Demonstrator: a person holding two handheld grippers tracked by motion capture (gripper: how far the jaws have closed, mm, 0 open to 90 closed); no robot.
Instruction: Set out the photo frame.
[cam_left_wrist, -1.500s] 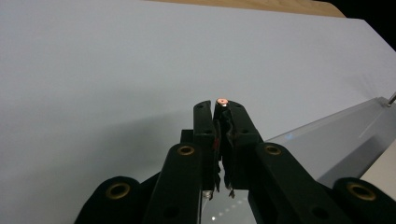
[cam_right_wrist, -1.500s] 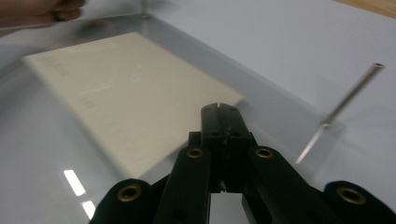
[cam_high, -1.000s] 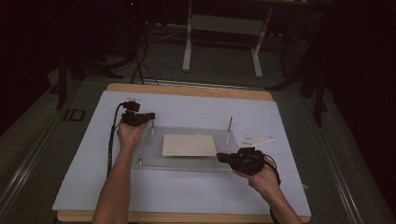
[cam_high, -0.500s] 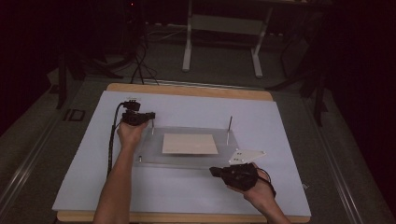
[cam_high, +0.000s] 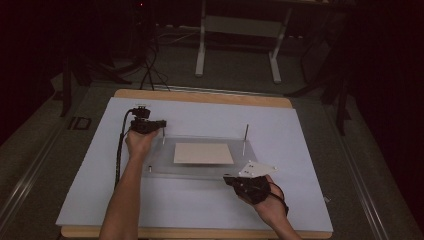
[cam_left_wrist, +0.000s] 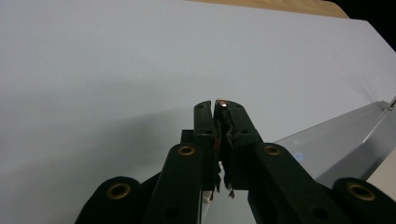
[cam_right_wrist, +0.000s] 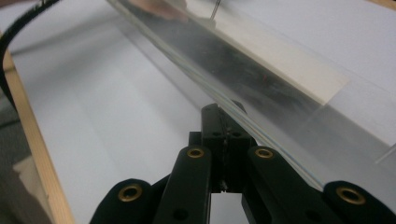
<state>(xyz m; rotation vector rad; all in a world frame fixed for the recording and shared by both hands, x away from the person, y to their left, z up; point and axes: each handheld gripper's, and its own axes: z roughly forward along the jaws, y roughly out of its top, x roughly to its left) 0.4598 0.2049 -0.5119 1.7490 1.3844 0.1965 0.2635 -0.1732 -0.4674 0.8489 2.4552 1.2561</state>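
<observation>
A white sheet (cam_high: 200, 205) covers the wooden table (cam_high: 200, 96), leaving wood bare along its far edge. Beyond that edge, a white metal stand (cam_high: 237, 45) and dark cables (cam_high: 150, 70) sit on the floor.

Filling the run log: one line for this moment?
left gripper: shut on thin metal pin | right gripper: shut, at clear acrylic plate edge

Clear plate (cam_right_wrist: 261, 88) (far end) blurred

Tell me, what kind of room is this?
Probably a lab or workshop: a wooden table under a white sheet, a clear acrylic plate with upright metal pins, and a metal equipment stand on dark flooring.
</observation>
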